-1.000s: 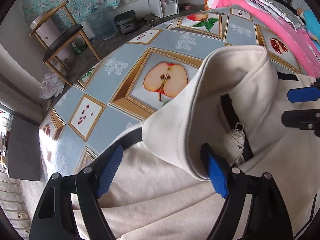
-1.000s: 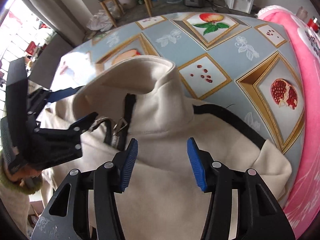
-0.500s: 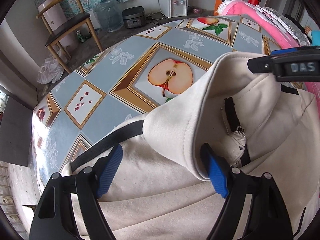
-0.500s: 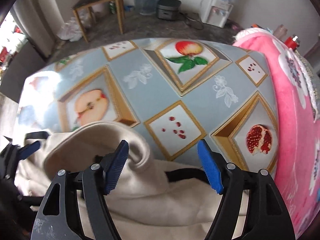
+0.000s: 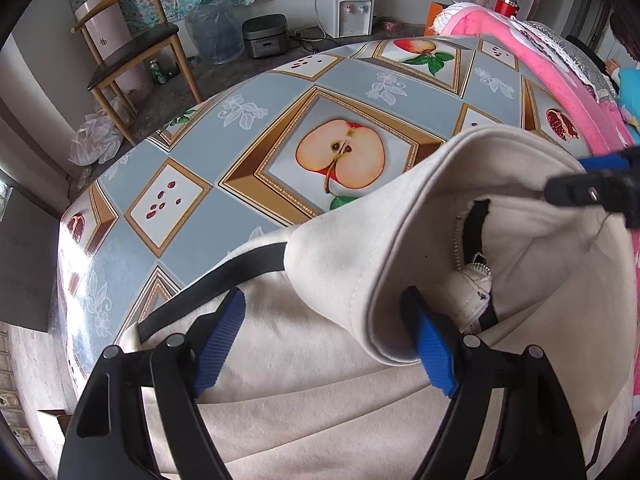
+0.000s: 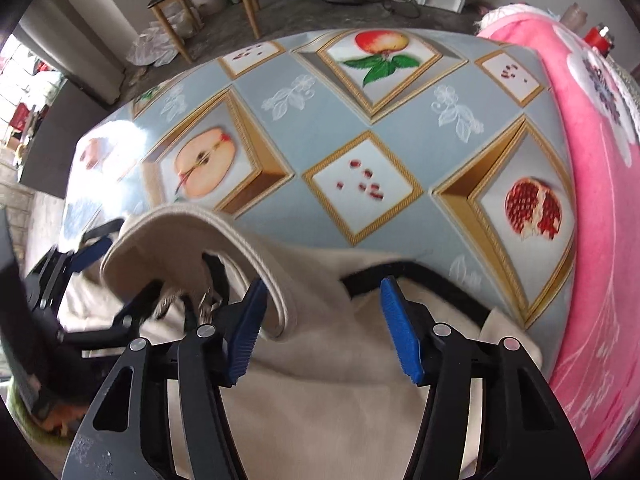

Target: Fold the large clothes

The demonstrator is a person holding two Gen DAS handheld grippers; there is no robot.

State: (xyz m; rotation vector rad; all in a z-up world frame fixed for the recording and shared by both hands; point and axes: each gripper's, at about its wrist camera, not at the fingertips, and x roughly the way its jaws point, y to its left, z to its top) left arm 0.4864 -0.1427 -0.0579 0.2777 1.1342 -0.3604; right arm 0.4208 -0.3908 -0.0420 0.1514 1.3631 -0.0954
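One cream jacket [image 5: 320, 392] with black trim and raised collar lies under us; our left gripper [image 5: 324, 344] gapes wide, our right gripper [image 6: 320, 328], just narrowing, grips nothing.

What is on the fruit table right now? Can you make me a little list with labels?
garment: cream zip-up jacket, lying on the table, collar standing up
zipper: metal pull inside the collar
table cover: blue cloth with fruit pictures
beside it: pink blanket
left gripper: fingers open over the collar
right gripper: fingers open, just narrowed, nothing pinched
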